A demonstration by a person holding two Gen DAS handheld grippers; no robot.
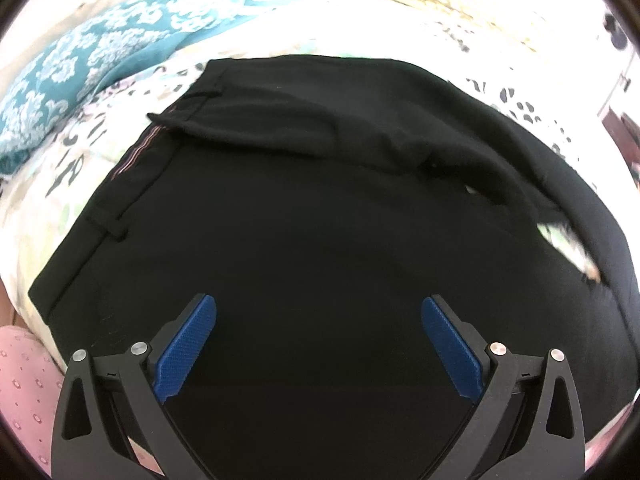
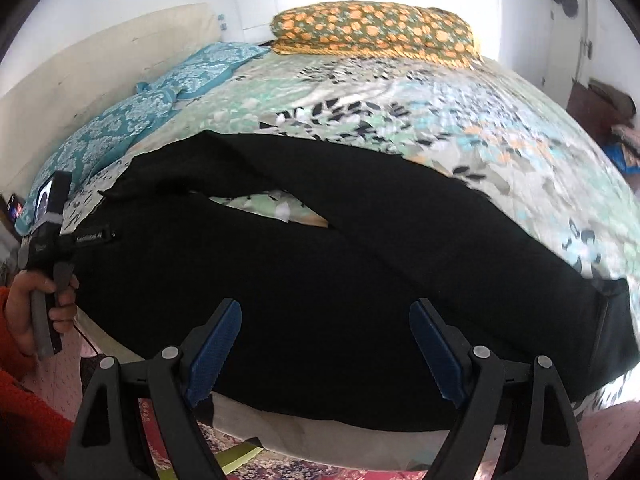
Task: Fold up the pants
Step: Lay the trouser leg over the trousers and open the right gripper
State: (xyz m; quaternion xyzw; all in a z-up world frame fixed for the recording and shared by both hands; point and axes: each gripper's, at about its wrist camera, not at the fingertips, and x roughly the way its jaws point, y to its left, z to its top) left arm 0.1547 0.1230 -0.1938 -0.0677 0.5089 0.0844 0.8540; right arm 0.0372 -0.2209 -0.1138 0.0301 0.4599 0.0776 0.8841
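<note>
Black pants lie spread on a floral bedspread, waistband with striped lining at the left, two legs running right with a gap between them. My left gripper is open and empty, just above the seat of the pants. In the right wrist view the pants lie along the bed's front edge, the bedspread showing through the gap. My right gripper is open and empty over the near leg. The left gripper's body shows at the far left, held in a hand.
A teal patterned cloth lies at the bed's left side. An orange dotted pillow sits at the head. A patterned rug lies on the floor below the bed edge. Dark furniture stands at the right.
</note>
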